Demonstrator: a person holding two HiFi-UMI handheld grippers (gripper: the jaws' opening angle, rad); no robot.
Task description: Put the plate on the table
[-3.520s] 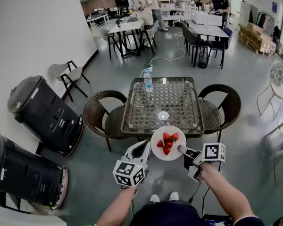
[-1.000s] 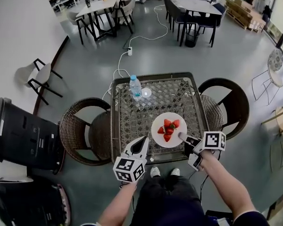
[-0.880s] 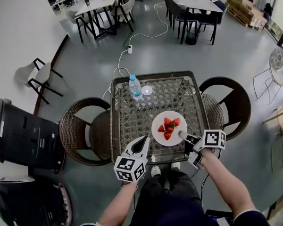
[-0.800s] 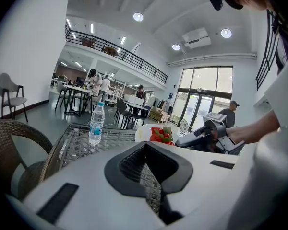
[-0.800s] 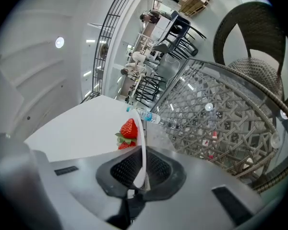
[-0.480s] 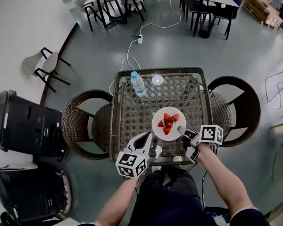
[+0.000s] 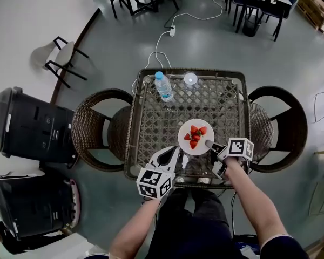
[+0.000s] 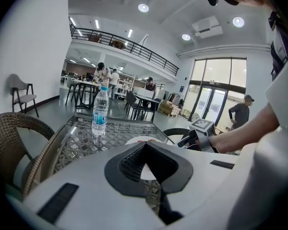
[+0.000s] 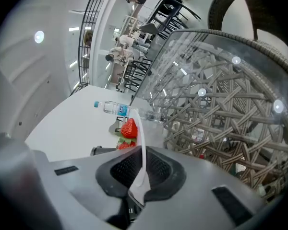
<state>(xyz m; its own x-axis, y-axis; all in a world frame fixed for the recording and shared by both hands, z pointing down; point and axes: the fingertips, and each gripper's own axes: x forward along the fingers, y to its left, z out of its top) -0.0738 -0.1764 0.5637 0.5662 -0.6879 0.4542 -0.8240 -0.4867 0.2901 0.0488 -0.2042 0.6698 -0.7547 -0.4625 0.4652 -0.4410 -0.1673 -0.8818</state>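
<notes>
A white plate (image 7: 196,140) with several strawberries (image 7: 195,134) is over the front right part of the glass-topped wicker table (image 7: 162,117). My right gripper (image 7: 209,143) is shut on the plate's near rim (image 9: 140,143), and a strawberry (image 9: 128,128) shows just beyond the jaws. Whether the plate touches the glass I cannot tell. My left gripper (image 7: 174,151) hovers at the table's front edge, left of the plate, with its tips together and nothing between them. In the left gripper view the plate (image 8: 138,140) shows beyond the jaws.
A water bottle (image 7: 163,86) and a small round lid (image 7: 190,79) stand at the table's far side. Wicker chairs flank the table on the left (image 7: 100,128) and right (image 7: 283,124). Black machines (image 7: 27,125) lie on the floor at left. A cable (image 7: 162,42) runs beyond.
The person has stepped up to the table. The plate, held in the right gripper, has moved from the front edge further in over the glass. The left gripper has come along beside it.
</notes>
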